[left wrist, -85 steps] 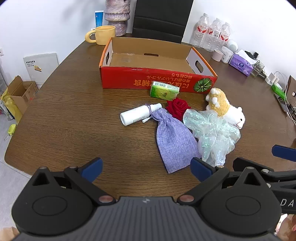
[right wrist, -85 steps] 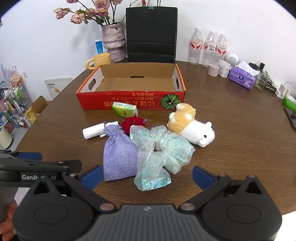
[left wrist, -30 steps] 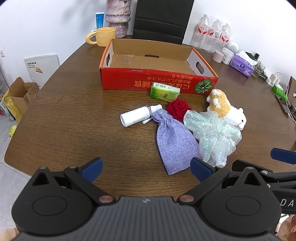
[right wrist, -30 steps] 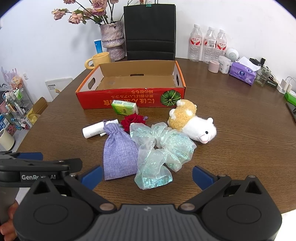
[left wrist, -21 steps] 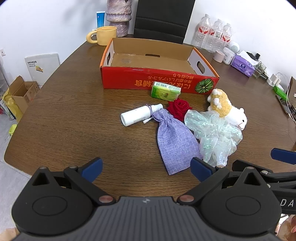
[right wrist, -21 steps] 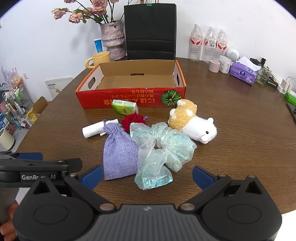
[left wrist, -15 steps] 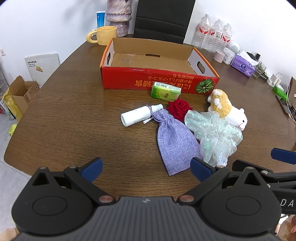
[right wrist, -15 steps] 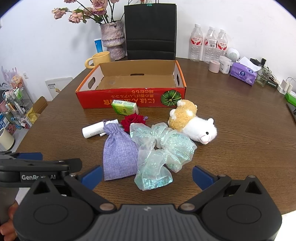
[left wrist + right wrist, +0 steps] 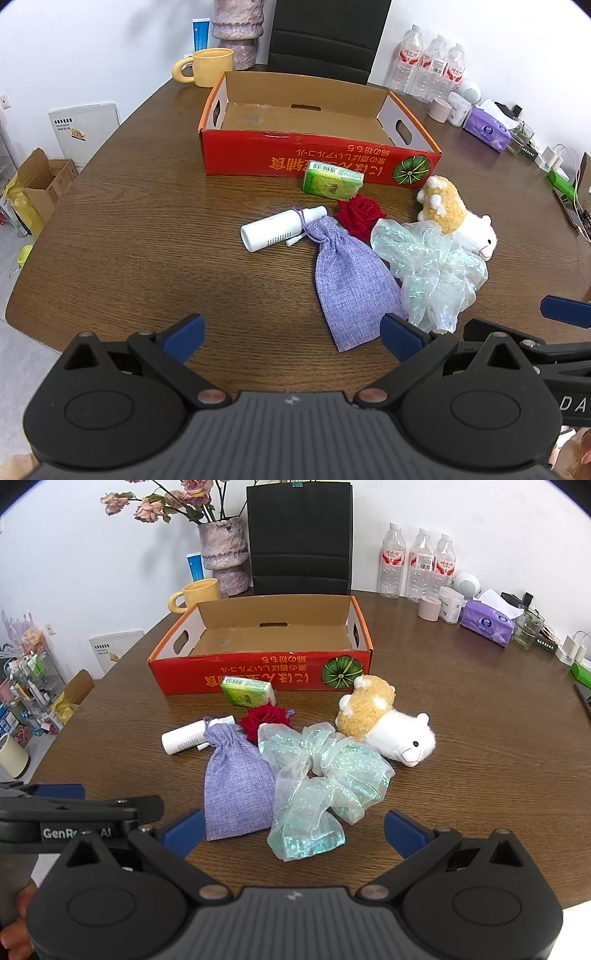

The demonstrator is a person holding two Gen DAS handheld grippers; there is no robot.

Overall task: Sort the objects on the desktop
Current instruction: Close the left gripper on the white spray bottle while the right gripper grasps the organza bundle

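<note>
An open red cardboard box [image 9: 317, 162] [image 9: 258, 674] stands empty at the table's middle. In front of it lie a green packet [image 9: 332, 181] [image 9: 248, 691], a red rose [image 9: 359, 218] [image 9: 264, 720], a white bottle [image 9: 275, 229] [image 9: 184, 738], a purple drawstring pouch [image 9: 351, 284] [image 9: 236, 775], an iridescent organza bow [image 9: 432, 273] [image 9: 321, 782] and a plush sheep [image 9: 458, 218] [image 9: 388, 722]. My left gripper [image 9: 291, 338] [image 9: 55, 794] is open and empty, near the pouch's bottom. My right gripper [image 9: 293, 830] [image 9: 565, 312] is open and empty, just before the bow.
A yellow mug [image 9: 195, 594], a vase [image 9: 223, 554], a black chair [image 9: 299, 535], three water bottles [image 9: 419, 566], small jars [image 9: 439, 607] and a purple tissue pack [image 9: 487, 622] stand at the table's back. A small cardboard box [image 9: 44, 181] sits on the floor at left.
Both grippers have drifted very slightly; the objects on the table have not moved and both grippers stay open.
</note>
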